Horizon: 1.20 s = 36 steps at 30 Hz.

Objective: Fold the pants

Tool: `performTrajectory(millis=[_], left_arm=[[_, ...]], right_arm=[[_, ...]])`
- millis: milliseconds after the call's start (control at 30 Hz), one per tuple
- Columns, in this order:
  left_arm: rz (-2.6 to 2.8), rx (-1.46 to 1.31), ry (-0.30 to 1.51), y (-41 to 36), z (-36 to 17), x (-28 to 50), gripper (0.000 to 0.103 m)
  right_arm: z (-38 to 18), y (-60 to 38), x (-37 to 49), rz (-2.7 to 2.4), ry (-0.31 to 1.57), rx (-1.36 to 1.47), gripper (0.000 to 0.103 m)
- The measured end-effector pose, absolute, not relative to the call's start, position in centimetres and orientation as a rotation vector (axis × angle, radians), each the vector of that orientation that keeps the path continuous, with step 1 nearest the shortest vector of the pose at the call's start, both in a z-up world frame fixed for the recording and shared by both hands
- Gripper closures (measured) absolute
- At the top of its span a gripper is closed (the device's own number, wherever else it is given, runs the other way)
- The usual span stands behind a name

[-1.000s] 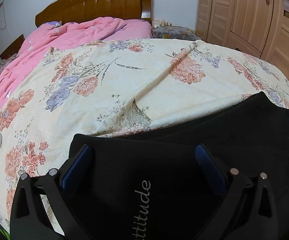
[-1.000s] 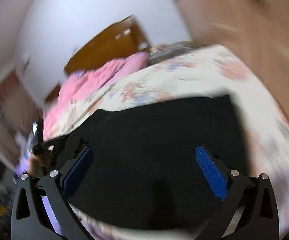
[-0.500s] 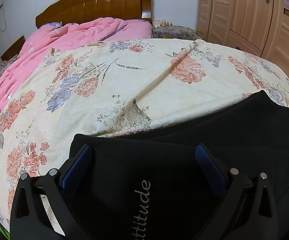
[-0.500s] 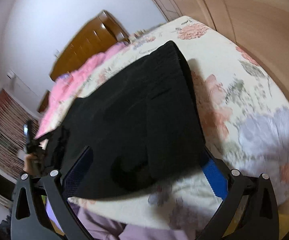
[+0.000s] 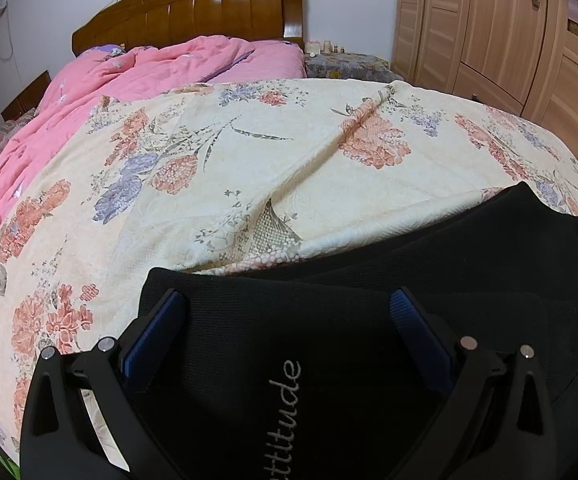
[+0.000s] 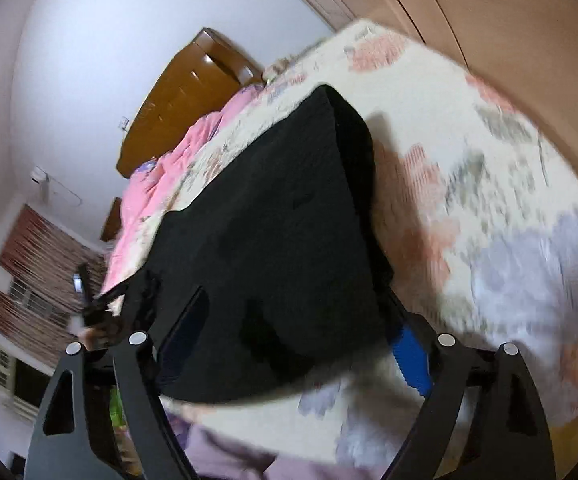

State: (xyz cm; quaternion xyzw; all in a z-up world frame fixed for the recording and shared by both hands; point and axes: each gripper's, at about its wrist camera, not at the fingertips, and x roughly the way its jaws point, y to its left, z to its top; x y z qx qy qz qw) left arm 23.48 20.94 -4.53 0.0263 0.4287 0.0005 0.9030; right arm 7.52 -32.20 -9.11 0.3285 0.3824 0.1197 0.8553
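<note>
Lay already doubled on the floral bedspread (image 5: 289,168) near the foot edge of the bed: black pants (image 6: 273,220), layered, with a folded edge showing and grey lettering on top. Judged partway folded, with at least one more fold and a tidy-up probably left.

Hung over the lettered end with jaws spread wide and nothing between the pads: left gripper (image 5: 289,320). Was closing at the near corner of the pants, jaws wide and straddling that corner, pads not yet pressing cloth as far as the blur allowed: right gripper (image 6: 297,336).
</note>
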Motion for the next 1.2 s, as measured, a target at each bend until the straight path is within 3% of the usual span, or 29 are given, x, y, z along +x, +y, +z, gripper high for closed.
performTrajectory(millis=[167,233,300,467,500,633,733,800,867,1067,1200], left_arm=[[0.019,0.022,0.669,20.0,0.1,18.7,0.002],[-0.126,-0.019,0.583,17.5,3.0,14.8,0.002],[-0.204,0.033,0.605,14.0,3.3,12.6,0.002],[-0.322,0.175,0.717,6.2,-1.2,10.0,0.002],[-0.311,0.192,0.748,5.6,-2.4,10.1,0.002],[-0.222,0.294,0.755,4.6,-6.4,10.4,0.001],[-0.221,0.227,0.767,5.3,-6.7,10.5,0.001],[-0.210,0.227,0.766,5.1,-6.7,10.5,0.001],[-0.209,0.227,0.764,5.1,-6.7,10.5,0.001],[-0.202,0.215,0.758,5.4,-6.9,10.8,0.001],[-0.203,0.213,0.757,5.4,-6.9,10.6,0.001]], right_arm=[[-8.9,-31.5,7.7,0.263,0.843,0.616,0.016],[-9.1,-32.1,7.3,0.257,0.844,0.630,0.026],[-9.4,-32.8,7.0,0.225,0.829,0.642,0.045],[-6.6,-32.1,5.1,0.203,0.684,0.567,0.066],[-6.1,-31.8,4.9,0.204,0.673,0.546,0.066],[-6.1,-31.3,5.2,0.171,0.692,0.512,0.066],[-7.5,-32.1,5.2,0.149,0.727,0.554,0.059],[-7.9,-32.1,5.1,0.116,0.760,0.543,0.025],[-7.8,-32.0,4.8,0.110,0.766,0.529,0.013],[-8.6,-29.7,6.0,0.147,0.867,0.451,0.010],[-8.8,-28.6,6.7,0.230,0.870,0.506,0.016]])
